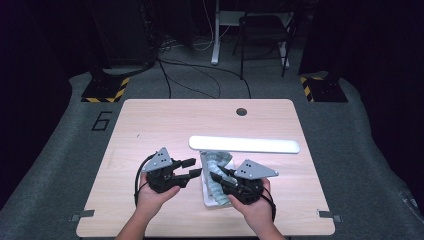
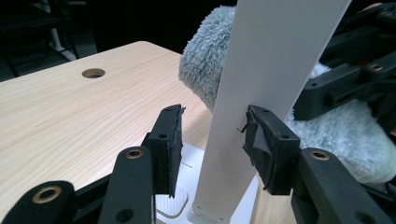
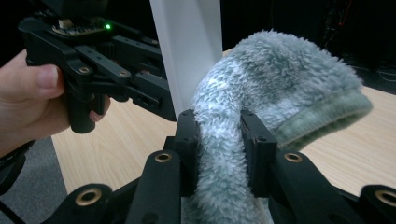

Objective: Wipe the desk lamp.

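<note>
While gripped in the person's left hand, left gripper (image 1: 192, 167) with jaws spread astride white lamp post (image 2: 261, 107), far pad touching. At three o'clock of it, right gripper (image 3: 219, 140) pinching fuzzy grey sock (image 3: 280, 79) draped round that post.

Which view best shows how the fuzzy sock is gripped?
The right gripper view: the right gripper pinches the sock between both pads. The left gripper view shows it behind the white lamp post; the high view shows it small.
</note>
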Demonstrator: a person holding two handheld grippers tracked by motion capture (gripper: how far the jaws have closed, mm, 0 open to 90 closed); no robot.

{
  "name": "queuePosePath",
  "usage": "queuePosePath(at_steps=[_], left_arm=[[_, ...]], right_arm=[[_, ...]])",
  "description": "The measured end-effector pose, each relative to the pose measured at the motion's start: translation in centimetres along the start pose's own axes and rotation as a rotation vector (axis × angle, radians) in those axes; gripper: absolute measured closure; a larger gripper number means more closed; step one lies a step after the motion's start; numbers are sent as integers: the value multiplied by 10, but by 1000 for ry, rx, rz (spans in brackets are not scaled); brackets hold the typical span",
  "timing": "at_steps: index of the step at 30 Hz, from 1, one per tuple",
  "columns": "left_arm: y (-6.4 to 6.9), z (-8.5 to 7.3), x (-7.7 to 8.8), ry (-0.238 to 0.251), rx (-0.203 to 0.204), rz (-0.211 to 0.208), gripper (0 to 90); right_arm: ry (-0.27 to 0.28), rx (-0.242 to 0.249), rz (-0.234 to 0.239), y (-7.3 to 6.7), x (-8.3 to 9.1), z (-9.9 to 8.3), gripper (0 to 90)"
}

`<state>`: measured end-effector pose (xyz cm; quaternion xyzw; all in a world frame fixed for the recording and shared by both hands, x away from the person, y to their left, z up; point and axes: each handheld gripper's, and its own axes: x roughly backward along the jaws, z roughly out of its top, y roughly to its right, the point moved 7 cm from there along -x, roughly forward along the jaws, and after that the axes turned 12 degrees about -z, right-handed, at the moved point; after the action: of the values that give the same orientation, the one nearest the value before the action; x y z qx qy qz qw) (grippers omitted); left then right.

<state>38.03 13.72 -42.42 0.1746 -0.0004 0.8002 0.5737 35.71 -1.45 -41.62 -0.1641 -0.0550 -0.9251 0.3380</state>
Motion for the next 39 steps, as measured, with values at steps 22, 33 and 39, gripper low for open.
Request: queuePosePath(at_steps=[22, 33, 39], left_arm=[[1, 0, -1, -5, -6, 6, 562], [2, 0, -1, -9, -9, 3, 557], [3, 0, -3, -8, -12, -8, 539]], right_arm=[[-217, 3, -10, 11, -40, -81, 719], [-271, 8, -17, 14, -47, -101, 721], [-211, -1, -7, 8, -34, -79, 725]])
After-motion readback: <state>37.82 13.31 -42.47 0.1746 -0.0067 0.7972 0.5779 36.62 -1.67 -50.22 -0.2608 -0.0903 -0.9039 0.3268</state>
